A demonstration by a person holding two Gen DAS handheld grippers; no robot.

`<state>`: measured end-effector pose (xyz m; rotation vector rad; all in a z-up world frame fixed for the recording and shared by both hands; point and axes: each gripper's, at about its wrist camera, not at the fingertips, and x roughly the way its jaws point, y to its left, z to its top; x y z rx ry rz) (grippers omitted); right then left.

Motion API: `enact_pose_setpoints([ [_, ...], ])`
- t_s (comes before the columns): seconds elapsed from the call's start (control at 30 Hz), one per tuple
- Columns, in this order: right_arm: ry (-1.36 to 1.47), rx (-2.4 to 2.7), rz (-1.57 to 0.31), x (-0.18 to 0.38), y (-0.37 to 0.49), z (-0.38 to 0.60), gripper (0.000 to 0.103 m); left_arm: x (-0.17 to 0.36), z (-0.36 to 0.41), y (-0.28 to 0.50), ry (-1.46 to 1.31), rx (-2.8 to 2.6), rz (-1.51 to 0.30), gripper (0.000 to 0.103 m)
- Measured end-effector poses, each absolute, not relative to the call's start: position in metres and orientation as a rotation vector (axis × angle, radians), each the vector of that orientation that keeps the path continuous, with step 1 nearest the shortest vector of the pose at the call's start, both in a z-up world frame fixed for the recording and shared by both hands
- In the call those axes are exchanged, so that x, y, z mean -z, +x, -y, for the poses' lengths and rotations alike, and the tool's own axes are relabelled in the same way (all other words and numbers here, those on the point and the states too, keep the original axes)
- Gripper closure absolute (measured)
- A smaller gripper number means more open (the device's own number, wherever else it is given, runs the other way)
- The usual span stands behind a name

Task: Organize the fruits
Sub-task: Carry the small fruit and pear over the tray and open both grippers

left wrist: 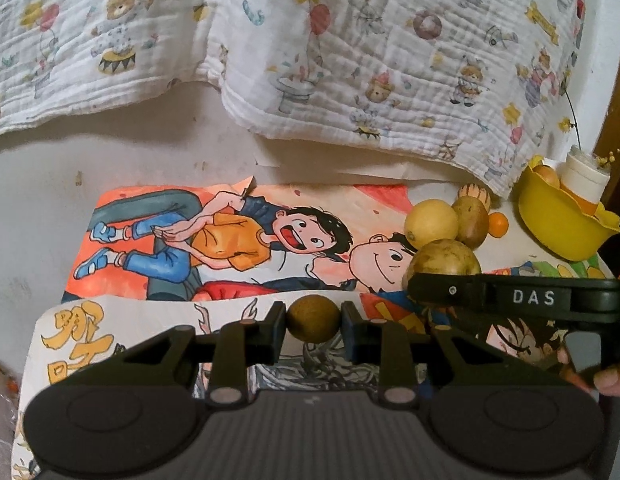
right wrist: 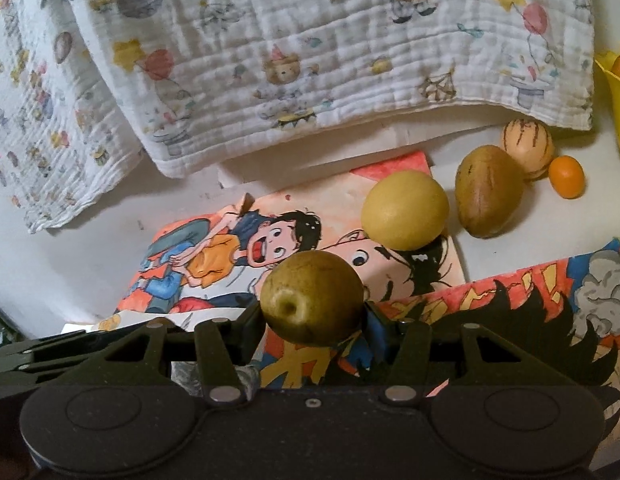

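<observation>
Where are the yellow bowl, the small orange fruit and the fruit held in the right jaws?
yellow bowl [left wrist: 550, 220]: left wrist view, on its outer wall.
small orange fruit [right wrist: 566, 177]: right wrist view, on its middle.
green-brown fruit [right wrist: 312, 298]: right wrist view, on its front, between the jaws.

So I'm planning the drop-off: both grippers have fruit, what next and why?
Probably carry the right gripper with its green-brown pear toward the yellow bowl first. It is nearer that bowl, which already holds fruit. The left gripper, shut on a small brown fruit, can follow.
</observation>
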<state>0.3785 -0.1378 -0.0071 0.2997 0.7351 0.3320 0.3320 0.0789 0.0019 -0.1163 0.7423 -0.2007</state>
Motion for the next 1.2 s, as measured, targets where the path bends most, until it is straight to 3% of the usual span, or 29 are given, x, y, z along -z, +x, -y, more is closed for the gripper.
enact_pose_setpoints([
  [0.63, 0.187, -0.583, -0.678, -0.033, 0.315, 0.148, 0.049, -0.013, -0.076, 0.288, -0.112, 0.324, -0.782, 0.071],
  [1.2, 0.09, -0.618, -0.81, -0.005, 0.262, 0.155, 0.049, -0.002, -0.059, 0.249, -0.098, 0.382, -0.929, 0.071],
])
